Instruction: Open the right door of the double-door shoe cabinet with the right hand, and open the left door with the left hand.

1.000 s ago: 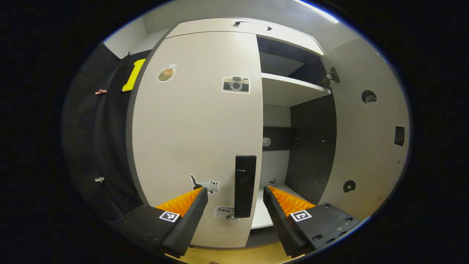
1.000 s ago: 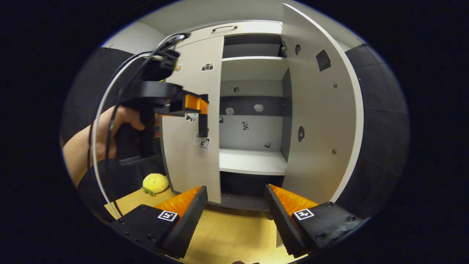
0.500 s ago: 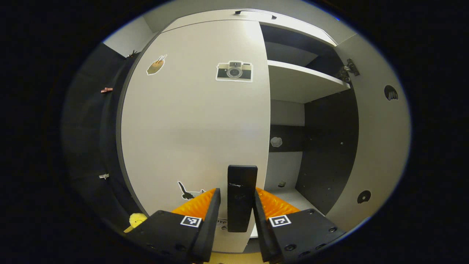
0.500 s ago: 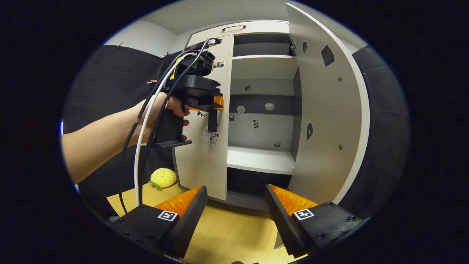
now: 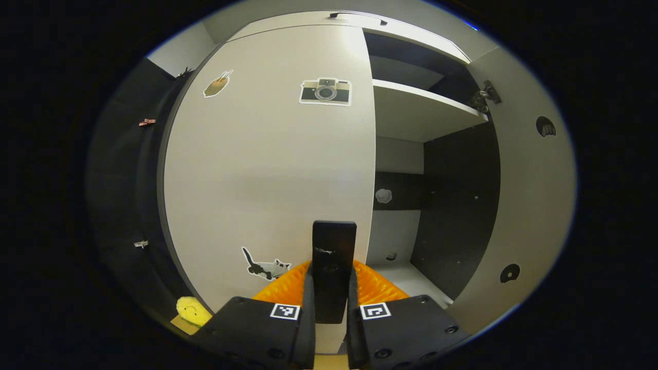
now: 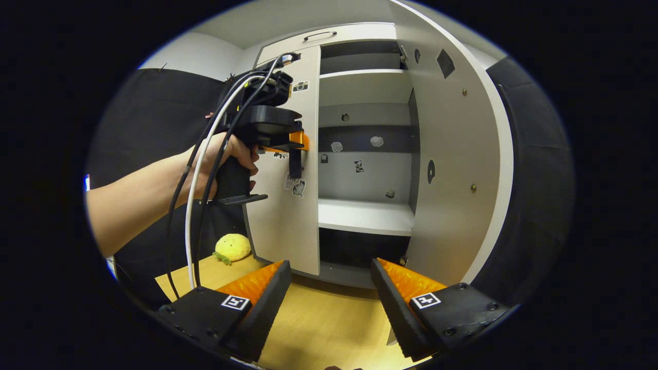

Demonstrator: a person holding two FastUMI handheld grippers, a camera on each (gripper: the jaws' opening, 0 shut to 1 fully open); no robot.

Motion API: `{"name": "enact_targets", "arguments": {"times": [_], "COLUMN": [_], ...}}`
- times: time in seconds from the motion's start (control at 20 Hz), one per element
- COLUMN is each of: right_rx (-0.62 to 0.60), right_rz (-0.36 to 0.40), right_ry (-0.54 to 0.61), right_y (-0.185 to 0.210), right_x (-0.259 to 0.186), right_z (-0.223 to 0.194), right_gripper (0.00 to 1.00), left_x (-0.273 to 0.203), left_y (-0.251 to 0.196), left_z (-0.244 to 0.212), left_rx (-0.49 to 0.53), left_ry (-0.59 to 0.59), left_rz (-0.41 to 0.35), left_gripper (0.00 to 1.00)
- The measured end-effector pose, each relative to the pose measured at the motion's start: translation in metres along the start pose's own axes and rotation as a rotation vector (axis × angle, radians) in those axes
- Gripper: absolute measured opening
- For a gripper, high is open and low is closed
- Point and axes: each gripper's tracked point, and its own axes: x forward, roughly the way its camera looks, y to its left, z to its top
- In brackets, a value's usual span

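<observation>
The white left door [image 5: 267, 169] of the shoe cabinet carries stickers and a black vertical handle [image 5: 333, 252]. My left gripper [image 5: 329, 288] is shut on that handle, one finger on each side. In the right gripper view the left gripper [image 6: 295, 146] and the hand [image 6: 226, 154] holding it sit at the left door [image 6: 285, 216], whose free edge stands slightly forward of the cabinet front. The right door [image 6: 457, 169] is swung wide, showing white shelves [image 6: 367, 216] inside. My right gripper [image 6: 331, 277] hangs open over the wooden floor [image 6: 329, 329], holding nothing.
A yellow plush toy [image 6: 232, 246] lies on the floor left of the cabinet, seen also as the plush toy [image 5: 190, 310] in the left gripper view. A drawer with a dark handle [image 6: 320, 35] tops the cabinet. Black cloth walls flank both sides.
My left gripper closed in on the left door's handle and shut on it. The right gripper stayed open and drifted slightly. The right door stayed wide.
</observation>
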Motion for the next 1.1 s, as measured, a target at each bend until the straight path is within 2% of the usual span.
{"name": "enact_targets", "arguments": {"times": [0.2,0.5,0.95,1.1], "right_rx": [0.021,0.035,0.054,0.061], "right_rz": [-0.008,-0.1,-0.316,-0.366], "right_ry": [0.025,0.027,0.007,0.007], "right_y": [-0.003,-0.01,-0.014,-0.01], "right_x": [0.0,-0.008,-0.032,-0.04], "right_z": [-0.006,-0.002,0.008,0.006], "right_gripper": [0.98,0.99,0.98,0.98], "left_x": [-0.004,-0.04,-0.108,-0.122], "left_y": [0.002,0.008,0.033,0.043], "left_z": [-0.002,-0.005,-0.006,-0.008], "left_rx": [-0.025,-0.008,-0.035,-0.043], "left_ry": [-0.005,-0.015,-0.034,-0.045], "left_rz": [0.003,-0.056,-0.133,-0.154], "left_gripper": [0.16,0.16,0.16,0.16]}}
